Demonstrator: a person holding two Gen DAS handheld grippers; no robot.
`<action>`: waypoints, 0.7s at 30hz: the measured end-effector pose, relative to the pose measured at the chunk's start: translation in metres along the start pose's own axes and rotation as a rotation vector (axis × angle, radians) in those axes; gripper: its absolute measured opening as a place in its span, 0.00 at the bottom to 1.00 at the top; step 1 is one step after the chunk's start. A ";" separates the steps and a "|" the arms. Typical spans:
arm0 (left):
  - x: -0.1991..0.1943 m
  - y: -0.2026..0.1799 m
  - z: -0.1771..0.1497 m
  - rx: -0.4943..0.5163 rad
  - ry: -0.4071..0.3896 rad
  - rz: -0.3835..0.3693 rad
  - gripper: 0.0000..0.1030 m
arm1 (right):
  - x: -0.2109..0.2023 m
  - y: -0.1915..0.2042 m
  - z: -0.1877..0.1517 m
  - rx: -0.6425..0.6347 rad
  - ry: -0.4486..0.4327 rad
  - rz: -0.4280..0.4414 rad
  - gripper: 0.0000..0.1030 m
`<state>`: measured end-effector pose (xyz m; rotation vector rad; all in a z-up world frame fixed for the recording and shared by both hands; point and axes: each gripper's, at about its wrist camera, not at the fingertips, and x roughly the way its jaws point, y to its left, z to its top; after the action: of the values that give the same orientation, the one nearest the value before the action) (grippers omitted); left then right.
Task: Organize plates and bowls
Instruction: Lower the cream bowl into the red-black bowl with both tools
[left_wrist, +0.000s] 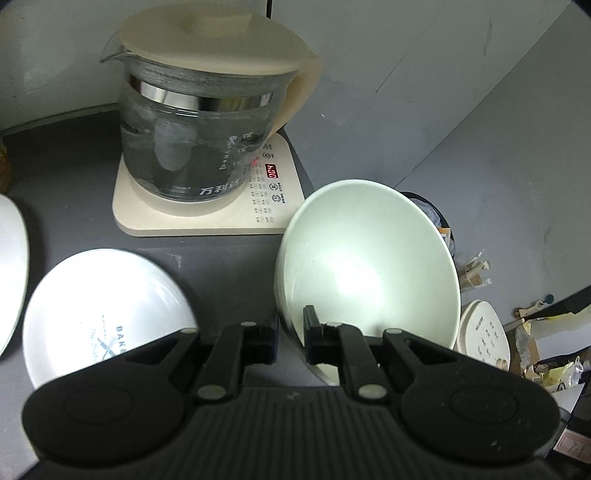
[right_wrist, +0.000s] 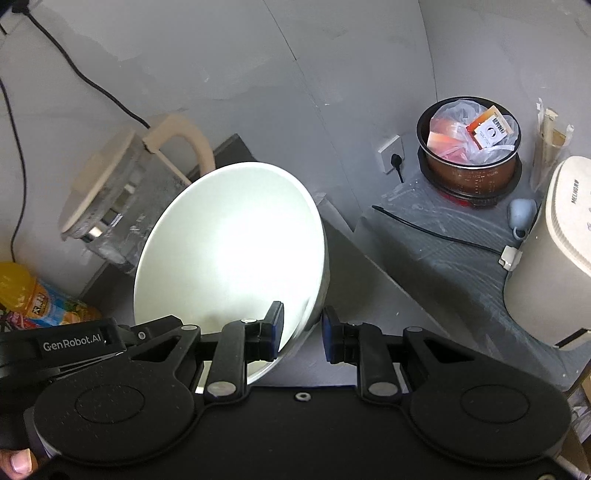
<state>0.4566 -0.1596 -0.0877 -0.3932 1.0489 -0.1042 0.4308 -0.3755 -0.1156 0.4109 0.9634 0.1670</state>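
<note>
A pale green bowl (left_wrist: 369, 266) is tilted and held off the dark table. My left gripper (left_wrist: 290, 339) is shut on its near rim, one finger inside, one outside. The same bowl (right_wrist: 229, 247) shows in the right wrist view. My right gripper (right_wrist: 303, 334) straddles its right rim, left finger inside, right finger outside with a visible gap; the jaws look open. A white plate with printed lettering (left_wrist: 99, 310) lies on the table at the left. Another white plate's edge (left_wrist: 11, 269) shows at the far left.
A glass kettle (left_wrist: 199, 122) stands on its cream base (left_wrist: 207, 218) behind the bowl. An orange drink bottle (right_wrist: 33, 295) lies at the left. A lower shelf at the right holds a rice-cooker pot (right_wrist: 469, 155) and a cream appliance (right_wrist: 554, 258). Grey walls enclose the corner.
</note>
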 end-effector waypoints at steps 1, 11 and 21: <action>-0.003 0.001 -0.001 0.002 -0.002 -0.003 0.11 | -0.003 0.002 -0.002 -0.002 -0.004 0.000 0.21; -0.035 0.016 -0.020 0.021 -0.009 -0.035 0.12 | -0.033 0.019 -0.028 -0.005 -0.038 -0.001 0.22; -0.064 0.028 -0.043 0.057 -0.025 -0.058 0.12 | -0.051 0.029 -0.057 -0.010 -0.044 -0.003 0.22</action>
<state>0.3850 -0.1282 -0.0638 -0.3724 1.0083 -0.1806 0.3557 -0.3503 -0.0933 0.4025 0.9194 0.1588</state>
